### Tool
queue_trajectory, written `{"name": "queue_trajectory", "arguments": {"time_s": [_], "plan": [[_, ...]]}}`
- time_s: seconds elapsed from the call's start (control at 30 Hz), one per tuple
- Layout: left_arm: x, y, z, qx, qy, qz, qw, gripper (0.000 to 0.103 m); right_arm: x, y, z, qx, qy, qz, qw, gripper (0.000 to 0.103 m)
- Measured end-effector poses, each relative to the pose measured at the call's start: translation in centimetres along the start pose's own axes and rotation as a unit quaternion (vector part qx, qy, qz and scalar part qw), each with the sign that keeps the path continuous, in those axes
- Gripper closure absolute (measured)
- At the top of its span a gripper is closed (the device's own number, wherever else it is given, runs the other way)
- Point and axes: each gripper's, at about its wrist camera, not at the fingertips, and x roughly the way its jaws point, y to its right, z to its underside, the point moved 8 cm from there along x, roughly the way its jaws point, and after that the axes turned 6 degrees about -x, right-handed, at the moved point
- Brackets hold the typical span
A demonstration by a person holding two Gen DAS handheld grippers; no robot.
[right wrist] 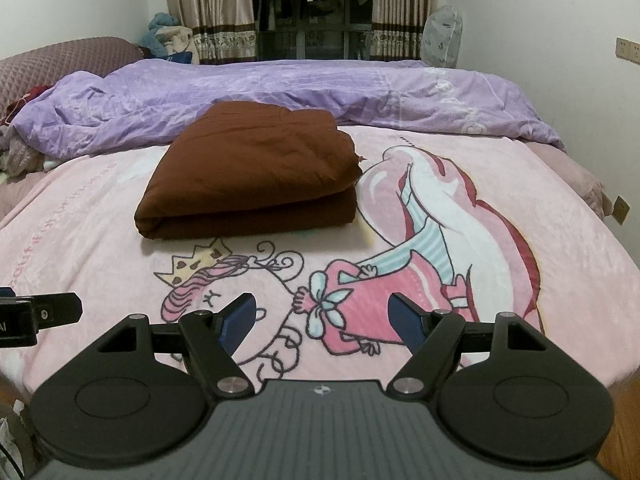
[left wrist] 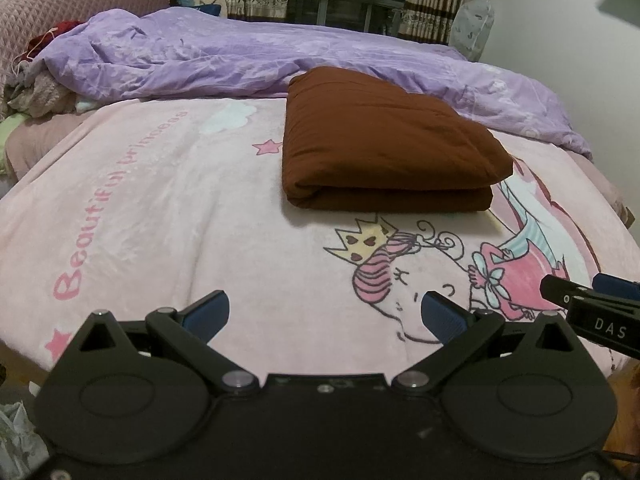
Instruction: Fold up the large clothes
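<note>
Garment [left wrist: 384, 140], brown, matte, folded into thick rectangle on plush blanket [left wrist: 160, 208].

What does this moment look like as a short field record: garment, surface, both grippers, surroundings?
garment: brown garment, folded into a thick rectangle, fold edge facing the cameras
surface: pink cartoon blanket on the bed, garment lying on it
left gripper: open, empty, apart from the garment
right gripper: open, empty, apart from the garment
behind garment: crumpled purple duvet
background: curtains at the far wall
</note>
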Motion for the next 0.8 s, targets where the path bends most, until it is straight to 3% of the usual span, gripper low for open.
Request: {"name": "queue_trajectory", "arguments": {"time_s": [0.8], "plan": [[-0.02, 0.16, 0.08, 0.006, 0.001, -0.002, 1.0, 0.0, 0.06, 0.04, 0.15, 0.001, -0.002, -0.002, 1.0, 0.015]]}}
